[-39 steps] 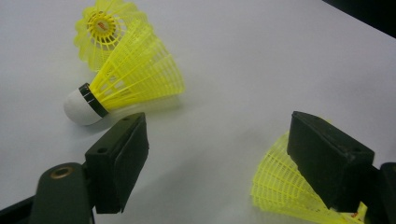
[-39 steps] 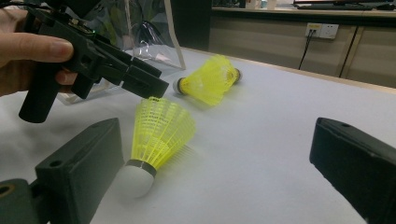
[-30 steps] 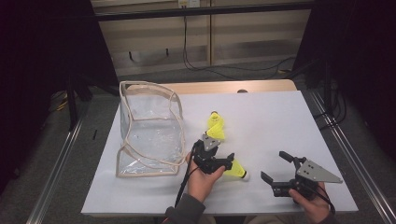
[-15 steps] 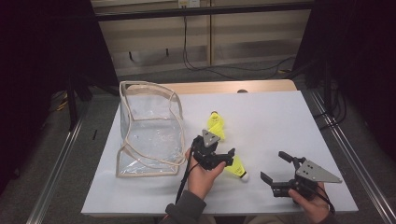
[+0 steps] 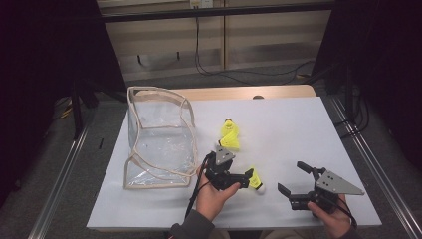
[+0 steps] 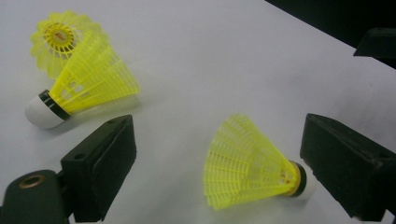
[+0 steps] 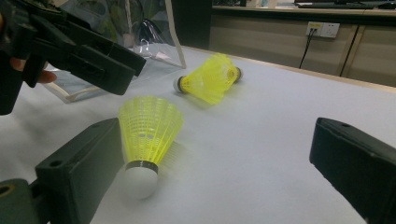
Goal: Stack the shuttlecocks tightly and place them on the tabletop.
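The near shuttlecock lies on its side on the white table sheet, close to the person's edge, its yellow skirt toward the left gripper and its white cork tip toward the right gripper. In the left gripper view this shuttlecock sits between the 2 black jaws with clear white sheet on either side of it, so neither pad touches it. Those jaws have just been opening and now stand wide, holding nothing. The left hand grips the tool from below, and a black cable trails down from it.

Farther up the table, 2 more shuttlecocks lie touching, 1 partly over the other; the left gripper view shows the pair beyond its left jaw, 1 with its cork near that jaw, the other behind it.

To the left of them stands a clear plastic bag with beige edging, its mouth open upward, just beside the left gripper.

The right gripper rests near the table's right front corner, well apart from the near shuttlecock, held in the right hand. Its jaws are spread wide with nothing between them; its own view shows the near shuttlecock just beside its left jaw.
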Demonstrator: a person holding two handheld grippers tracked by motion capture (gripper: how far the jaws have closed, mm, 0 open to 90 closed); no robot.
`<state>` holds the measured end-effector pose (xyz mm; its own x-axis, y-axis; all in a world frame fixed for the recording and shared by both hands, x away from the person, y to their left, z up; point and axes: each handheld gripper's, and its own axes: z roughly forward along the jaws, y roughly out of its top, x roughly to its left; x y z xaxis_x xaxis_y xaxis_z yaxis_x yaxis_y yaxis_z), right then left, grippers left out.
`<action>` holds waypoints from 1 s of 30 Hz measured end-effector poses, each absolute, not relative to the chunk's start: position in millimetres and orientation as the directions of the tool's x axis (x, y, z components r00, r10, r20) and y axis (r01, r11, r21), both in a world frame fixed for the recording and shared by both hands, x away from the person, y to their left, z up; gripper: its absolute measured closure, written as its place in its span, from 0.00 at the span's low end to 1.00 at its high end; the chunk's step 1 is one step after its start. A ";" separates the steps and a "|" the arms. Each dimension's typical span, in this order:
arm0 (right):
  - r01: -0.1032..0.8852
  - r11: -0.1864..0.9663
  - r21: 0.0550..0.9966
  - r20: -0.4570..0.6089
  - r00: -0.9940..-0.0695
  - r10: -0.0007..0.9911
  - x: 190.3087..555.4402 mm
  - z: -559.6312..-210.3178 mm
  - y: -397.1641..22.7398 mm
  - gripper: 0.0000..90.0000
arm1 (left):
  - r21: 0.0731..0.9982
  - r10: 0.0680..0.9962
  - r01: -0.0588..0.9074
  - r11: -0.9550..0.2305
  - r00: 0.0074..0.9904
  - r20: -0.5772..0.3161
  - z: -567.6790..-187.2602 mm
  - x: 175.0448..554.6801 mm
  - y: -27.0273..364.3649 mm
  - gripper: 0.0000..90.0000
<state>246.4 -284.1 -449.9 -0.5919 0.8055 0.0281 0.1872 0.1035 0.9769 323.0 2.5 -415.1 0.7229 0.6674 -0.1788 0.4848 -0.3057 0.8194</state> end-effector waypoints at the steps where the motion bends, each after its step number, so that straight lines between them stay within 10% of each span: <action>1: 0.186 0.107 0.977 0.025 -0.594 0.804 246.7 -450.3 -284.0 0.03 | 0.820 0.660 0.479 -0.313 0.731 -0.175 -415.6 321.7 3.1 0.12; 30: 0.192 0.122 0.974 0.013 -0.583 0.812 247.3 -449.1 -284.4 0.03 | 0.824 0.535 0.446 -0.351 0.817 -0.215 -429.3 302.4 38.5 0.05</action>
<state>247.3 -284.4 -449.1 -0.5831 0.8123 0.0134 0.1922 0.1219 0.9738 302.4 38.5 -429.3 0.8169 0.5353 -0.2146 0.4460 -0.3505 0.8235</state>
